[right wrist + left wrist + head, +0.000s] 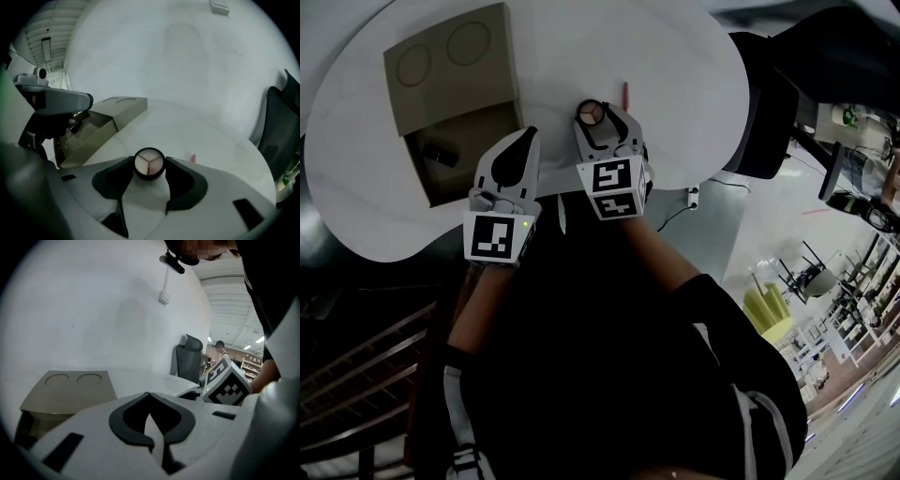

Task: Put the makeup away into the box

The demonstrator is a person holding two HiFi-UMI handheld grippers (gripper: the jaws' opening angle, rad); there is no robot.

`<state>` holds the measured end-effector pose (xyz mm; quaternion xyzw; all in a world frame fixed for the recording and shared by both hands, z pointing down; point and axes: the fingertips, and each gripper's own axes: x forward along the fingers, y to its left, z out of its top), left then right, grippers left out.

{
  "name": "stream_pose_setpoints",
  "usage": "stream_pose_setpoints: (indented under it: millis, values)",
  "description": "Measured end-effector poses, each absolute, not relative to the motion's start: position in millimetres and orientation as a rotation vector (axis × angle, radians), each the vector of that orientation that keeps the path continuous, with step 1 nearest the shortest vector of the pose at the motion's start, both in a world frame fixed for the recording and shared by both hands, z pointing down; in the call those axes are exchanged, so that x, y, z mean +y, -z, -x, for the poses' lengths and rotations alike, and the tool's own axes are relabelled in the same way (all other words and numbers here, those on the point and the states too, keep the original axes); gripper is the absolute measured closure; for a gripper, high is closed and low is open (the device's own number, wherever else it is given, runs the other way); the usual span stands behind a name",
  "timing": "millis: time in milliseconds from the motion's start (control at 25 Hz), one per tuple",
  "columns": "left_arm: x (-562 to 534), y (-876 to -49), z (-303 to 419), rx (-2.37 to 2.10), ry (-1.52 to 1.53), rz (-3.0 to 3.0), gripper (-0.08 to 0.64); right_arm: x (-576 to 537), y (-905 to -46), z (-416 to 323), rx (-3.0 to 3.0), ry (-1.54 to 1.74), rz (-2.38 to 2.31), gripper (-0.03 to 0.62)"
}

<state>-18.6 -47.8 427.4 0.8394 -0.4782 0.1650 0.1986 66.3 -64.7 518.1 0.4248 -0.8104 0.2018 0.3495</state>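
Note:
A round compact (149, 164) with a three-part pale face lies on the white table (675, 56), gripped at its sides between the two pads of my right gripper (150, 172). In the head view that compact (592, 112) sits at the tips of the right gripper (602, 122). To its left my left gripper (528, 139) is shut and empty, pointing at the brown cardboard box (455, 94). The box stands open, its lid folded back, with a small dark item (441, 153) inside. A thin pink stick (625, 96) lies on the table beyond the compact.
A black office chair (769, 112) stands off the table's right edge. A white plug and cable (693, 197) hang at the near right rim. In the left gripper view the box lid (70, 385) shows two round recesses. The floor lies beyond.

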Motion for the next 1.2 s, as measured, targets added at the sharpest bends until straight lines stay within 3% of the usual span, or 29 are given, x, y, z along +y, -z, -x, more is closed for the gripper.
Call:
stream_pose_setpoints:
  millis: [600, 1200]
  values:
    - [-30, -413, 47, -1.410, -0.436, -2.325, 0.557, -63, -452, -21, -2.263, -0.466, -1.082, 0.362]
    - [0, -417, 123, -1.602, -0.395, -2.180, 0.557, -38, -450, 74, -2.372, -0.376, -0.814, 0.364]
